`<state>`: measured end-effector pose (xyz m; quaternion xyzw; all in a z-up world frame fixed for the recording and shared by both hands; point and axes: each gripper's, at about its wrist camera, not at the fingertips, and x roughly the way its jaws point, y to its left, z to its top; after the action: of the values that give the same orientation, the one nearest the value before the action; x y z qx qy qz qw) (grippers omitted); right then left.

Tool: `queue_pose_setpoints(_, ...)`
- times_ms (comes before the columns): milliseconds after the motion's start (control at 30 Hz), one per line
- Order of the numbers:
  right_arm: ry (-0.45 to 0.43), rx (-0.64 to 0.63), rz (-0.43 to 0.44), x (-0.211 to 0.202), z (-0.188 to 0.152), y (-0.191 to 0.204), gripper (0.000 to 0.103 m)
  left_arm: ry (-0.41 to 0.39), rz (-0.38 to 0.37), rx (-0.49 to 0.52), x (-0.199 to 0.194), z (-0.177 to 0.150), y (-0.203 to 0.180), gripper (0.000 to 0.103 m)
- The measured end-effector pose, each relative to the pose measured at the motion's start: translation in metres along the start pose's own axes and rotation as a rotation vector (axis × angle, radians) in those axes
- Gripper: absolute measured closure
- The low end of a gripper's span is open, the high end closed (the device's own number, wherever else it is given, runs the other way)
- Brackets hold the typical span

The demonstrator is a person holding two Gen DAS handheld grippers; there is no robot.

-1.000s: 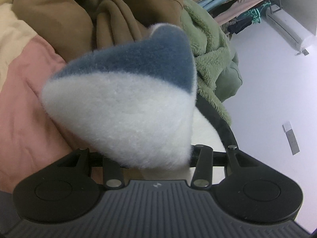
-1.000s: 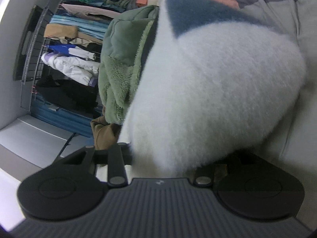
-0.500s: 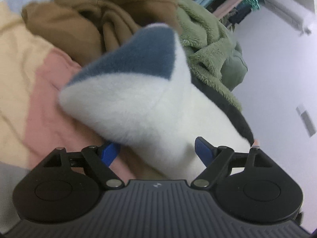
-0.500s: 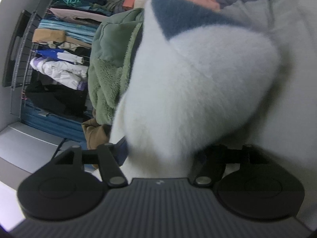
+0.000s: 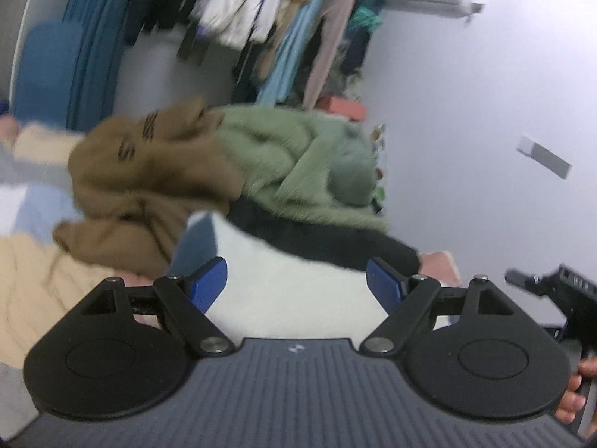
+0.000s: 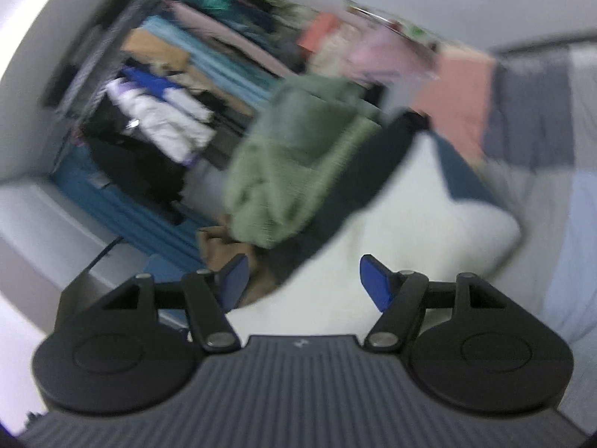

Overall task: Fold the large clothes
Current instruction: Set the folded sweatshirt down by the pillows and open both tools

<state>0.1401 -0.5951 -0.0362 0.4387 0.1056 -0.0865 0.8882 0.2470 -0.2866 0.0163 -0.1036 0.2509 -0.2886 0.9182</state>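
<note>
Dark lettering on brown hoodie (image 5: 149, 171) blurred, unreadable; 1 white-blue fleece (image 5: 291, 280), 1 green fleece jacket (image 5: 298, 156); left gripper (image 5: 296, 285), right gripper (image 6: 300, 280) both spread, empty

A bedroom at home: a bed (image 6: 582, 224) with patchwork bedding, jackets heaped on it, and a rack of hanging clothes (image 5: 261, 18) by the white wall (image 5: 466, 112).

Fleece (image 5: 298, 291): my gripper body hides its near edge.
Rack clothes (image 6: 168, 112): blurred; I can't separate them.
</note>
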Motion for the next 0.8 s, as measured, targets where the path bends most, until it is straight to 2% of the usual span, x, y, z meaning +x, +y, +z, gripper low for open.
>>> queue_pose_setpoints(200, -0.043, -0.2, 0.055, -0.056, -0.005, 0.075, 0.034, -0.055, -0.037, 0.086, -0.069, 0.014, -0.029, 0.018)
queue_pose_setpoints(367, -0.059, -0.328, 0.072, -0.092, -0.027, 0.112, 0.034, -0.103, -0.033, 0.143, -0.121, 0.007, -0.043, 0.018)
queue_pose_setpoints(533, -0.058, -0.399, 0.066, -0.116, -0.055, 0.128, 0.034, -0.134, -0.004, 0.194, -0.158, -0.013, -0.049, 0.018)
queue_pose_setpoints(633, -0.069, -0.46, 0.043, -0.126, -0.075, 0.134, 0.034, -0.136, -0.016, 0.178, -0.175, -0.025, -0.044, 0.018)
queue_pose_setpoints(800, -0.067, -0.526, 0.024, -0.136, -0.104, 0.141, 0.034, -0.124, 0.004, 0.169, -0.19, -0.044, -0.033, 0.018)
